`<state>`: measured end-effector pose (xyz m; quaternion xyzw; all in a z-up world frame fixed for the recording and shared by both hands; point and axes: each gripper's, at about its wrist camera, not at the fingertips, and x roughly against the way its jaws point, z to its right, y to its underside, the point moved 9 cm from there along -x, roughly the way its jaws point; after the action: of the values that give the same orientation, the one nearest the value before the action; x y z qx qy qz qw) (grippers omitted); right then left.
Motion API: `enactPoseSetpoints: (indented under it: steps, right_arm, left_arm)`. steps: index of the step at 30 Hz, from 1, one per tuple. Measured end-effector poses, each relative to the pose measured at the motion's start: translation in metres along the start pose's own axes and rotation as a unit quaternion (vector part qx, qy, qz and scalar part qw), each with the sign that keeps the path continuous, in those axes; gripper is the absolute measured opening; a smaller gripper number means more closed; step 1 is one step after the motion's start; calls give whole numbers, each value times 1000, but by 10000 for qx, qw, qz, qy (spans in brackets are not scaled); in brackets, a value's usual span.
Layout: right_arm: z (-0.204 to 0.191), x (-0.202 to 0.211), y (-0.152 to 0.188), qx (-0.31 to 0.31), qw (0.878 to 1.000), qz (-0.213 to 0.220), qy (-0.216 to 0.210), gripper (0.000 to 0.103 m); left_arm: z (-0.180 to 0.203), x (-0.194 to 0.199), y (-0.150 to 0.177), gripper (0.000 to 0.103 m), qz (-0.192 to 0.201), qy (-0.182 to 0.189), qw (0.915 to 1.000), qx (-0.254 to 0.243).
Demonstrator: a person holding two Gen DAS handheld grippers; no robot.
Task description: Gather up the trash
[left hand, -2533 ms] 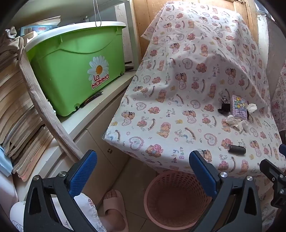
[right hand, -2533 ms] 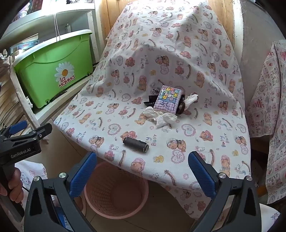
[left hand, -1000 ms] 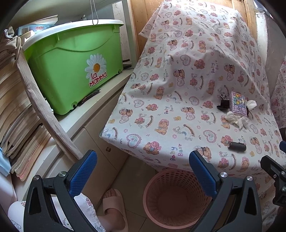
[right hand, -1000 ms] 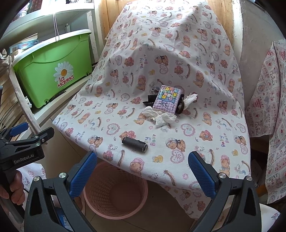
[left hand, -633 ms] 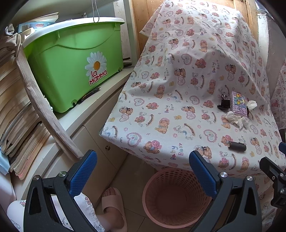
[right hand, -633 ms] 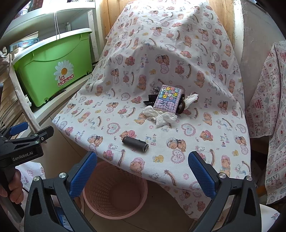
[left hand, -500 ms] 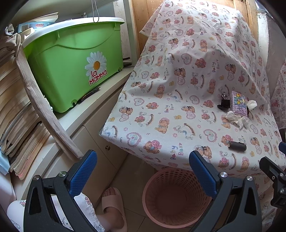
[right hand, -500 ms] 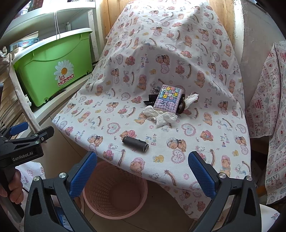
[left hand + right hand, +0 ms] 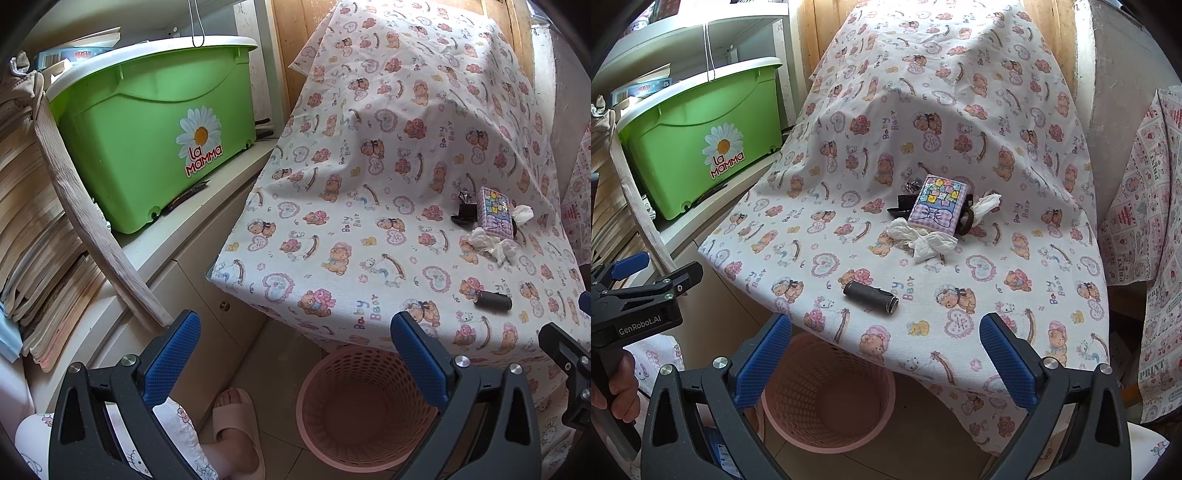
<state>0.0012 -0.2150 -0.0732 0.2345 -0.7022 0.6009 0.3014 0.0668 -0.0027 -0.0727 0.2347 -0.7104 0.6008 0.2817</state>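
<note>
Printed cotton-like tablecloth [image 9: 960,110], perforated pink plastic basket [image 9: 827,417], glossy green plastic tub [image 9: 147,140].

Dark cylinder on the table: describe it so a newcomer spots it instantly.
On the bear-print tablecloth, look near the front edge, above the pink wastebasket. The dark cylinder lies alone on its side, apart from the crumpled tissues and purple patterned box farther back.

Pretty cramped corner, daylight pouring in from up top. Desk [image 9: 1027,280] draped in a teddy-bear print sheet, wood-panel wall [image 9: 812,33] behind it. Low cream cabinet [image 9: 199,266] on the left carrying a green "La Mamma" storage bin [image 9: 147,140], white shelving [image 9: 738,33] above. Stacks of old papers [image 9: 33,229] at far left. Beige tile floor [image 9: 273,365].
</note>
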Motion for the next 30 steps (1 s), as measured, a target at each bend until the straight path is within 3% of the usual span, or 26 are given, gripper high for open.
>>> enactPoseSetpoints:
  steps: [16, 21, 30]
  right_arm:
    - [-2, -2, 1, -10, 10000, -11, 4, 103]
    - [-1, -4, 2, 212, 9994, 52, 252, 103]
    - [0, -14, 6, 64, 9997, -178, 126, 103]
  left_arm:
    - [-3, -2, 2, 102, 1, -47, 10000, -22]
    - [-6, -3, 2, 102, -16, -91, 10000, -6]
    - [-1, -6, 1, 101, -61, -52, 10000, -29]
